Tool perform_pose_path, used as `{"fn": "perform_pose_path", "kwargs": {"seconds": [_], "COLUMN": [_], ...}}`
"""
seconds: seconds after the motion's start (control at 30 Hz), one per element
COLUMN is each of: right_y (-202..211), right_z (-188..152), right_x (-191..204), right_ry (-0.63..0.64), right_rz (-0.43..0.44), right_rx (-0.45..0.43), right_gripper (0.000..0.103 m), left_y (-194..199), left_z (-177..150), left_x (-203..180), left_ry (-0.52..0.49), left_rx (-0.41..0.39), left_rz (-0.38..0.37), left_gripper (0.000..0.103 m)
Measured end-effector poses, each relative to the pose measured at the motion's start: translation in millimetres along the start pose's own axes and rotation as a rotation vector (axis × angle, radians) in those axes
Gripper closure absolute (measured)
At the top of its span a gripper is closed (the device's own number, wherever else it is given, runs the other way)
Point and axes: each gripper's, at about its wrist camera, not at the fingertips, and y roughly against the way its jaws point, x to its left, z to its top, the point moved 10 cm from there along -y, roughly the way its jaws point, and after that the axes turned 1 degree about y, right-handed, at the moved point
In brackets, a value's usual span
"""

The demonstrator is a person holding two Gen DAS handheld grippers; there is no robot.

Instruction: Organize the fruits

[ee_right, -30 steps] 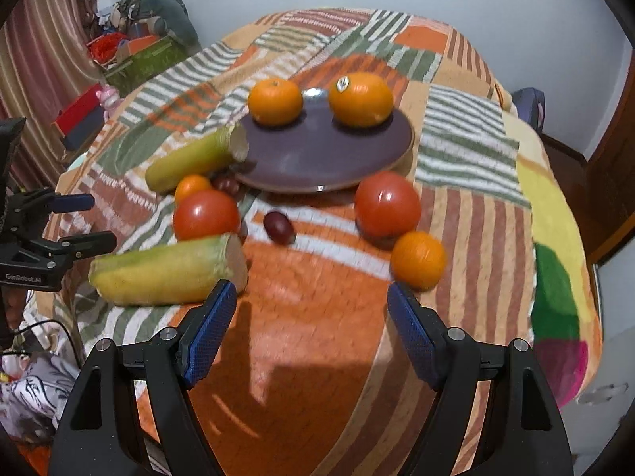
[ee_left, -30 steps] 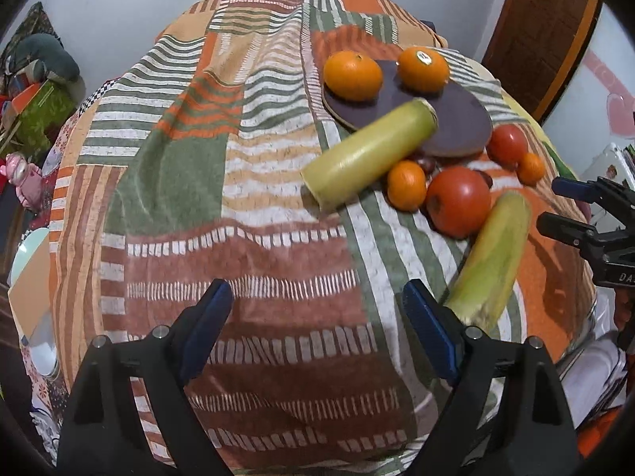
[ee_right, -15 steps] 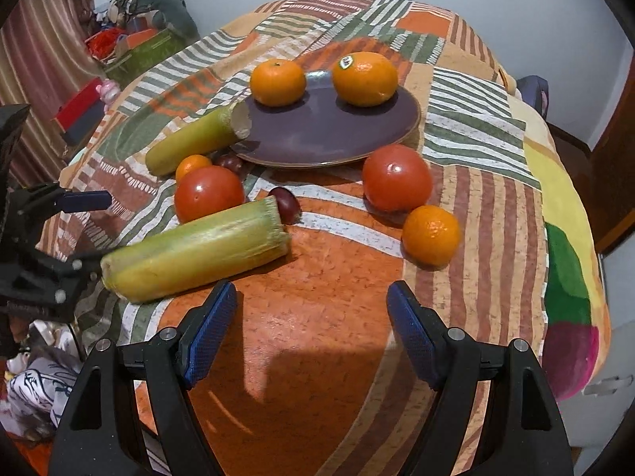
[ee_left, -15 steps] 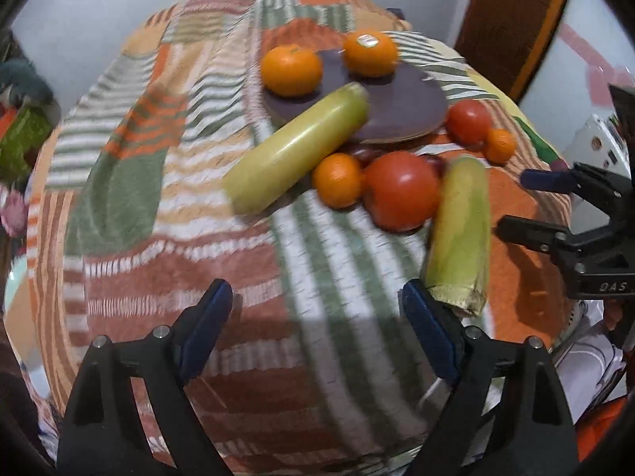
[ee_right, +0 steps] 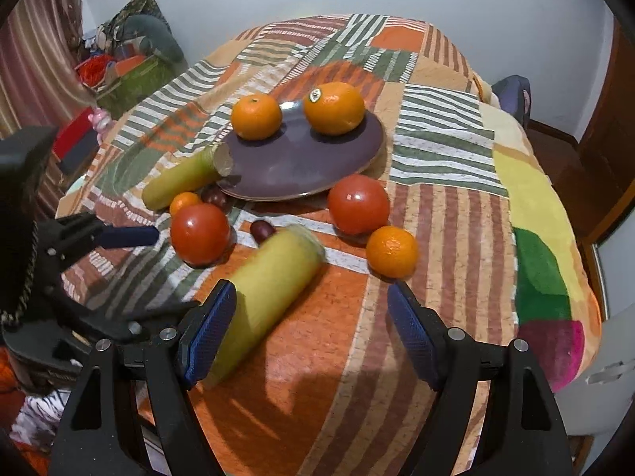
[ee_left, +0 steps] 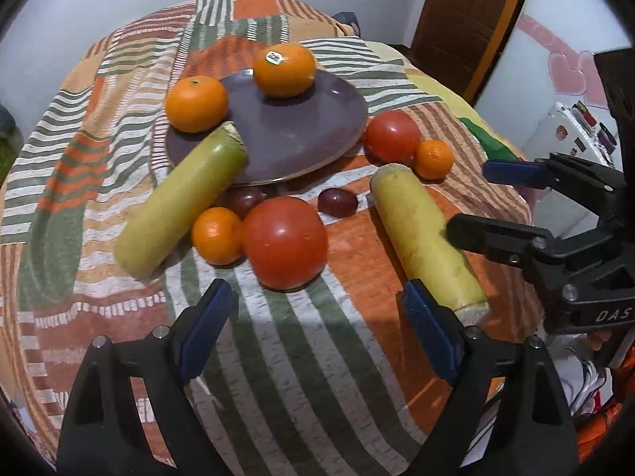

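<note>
Both the left claw (ee_left: 315,321) and right claw (ee_right: 311,331) are open and hold nothing. The near tomato (ee_left: 285,242) sits just beyond the left claw, near the purple plate (ee_left: 293,135). Grab it softly around the middle.

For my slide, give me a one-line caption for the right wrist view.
Open right gripper above a patchwork cloth, two oranges on a purple plate, tomatoes nearby.
</note>
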Motion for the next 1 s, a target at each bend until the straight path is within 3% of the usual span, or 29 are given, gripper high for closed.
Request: {"fn": "perform_pose_path", "kwargs": {"seconds": [0.2, 0.6, 0.83, 1.0], "right_y": [-17.6, -42.9, -46.3, -48.4], "right_z": [7.2, -1.0, -3.8, -3.3], "right_x": [15.9, 33.5, 37.4, 40.3], "right_ry": [-0.018, -0.017, -0.026, -0.021], "right_rz": [0.058, 0.095, 0.105, 0.101], "right_rx": [0.028, 0.113, 0.139, 0.144], "right_gripper": [0.027, 0.027, 0.027, 0.032], "left_y": [12.0, 27.1, -0.9, -7.7], "left_z": [-3.4, 15.3, 34.2, 41.7], "left_x": [12.1, 101.4, 110.5, 113.9], "left_ry": [0.011, 0.104, 0.022, 0.04], "left_rx": [-0.026, -0.075, -0.049, -0.055], "left_rz": [0.012, 0.125, 0.094, 0.021], "left_gripper": [0.015, 0.015, 0.015, 0.016]}}
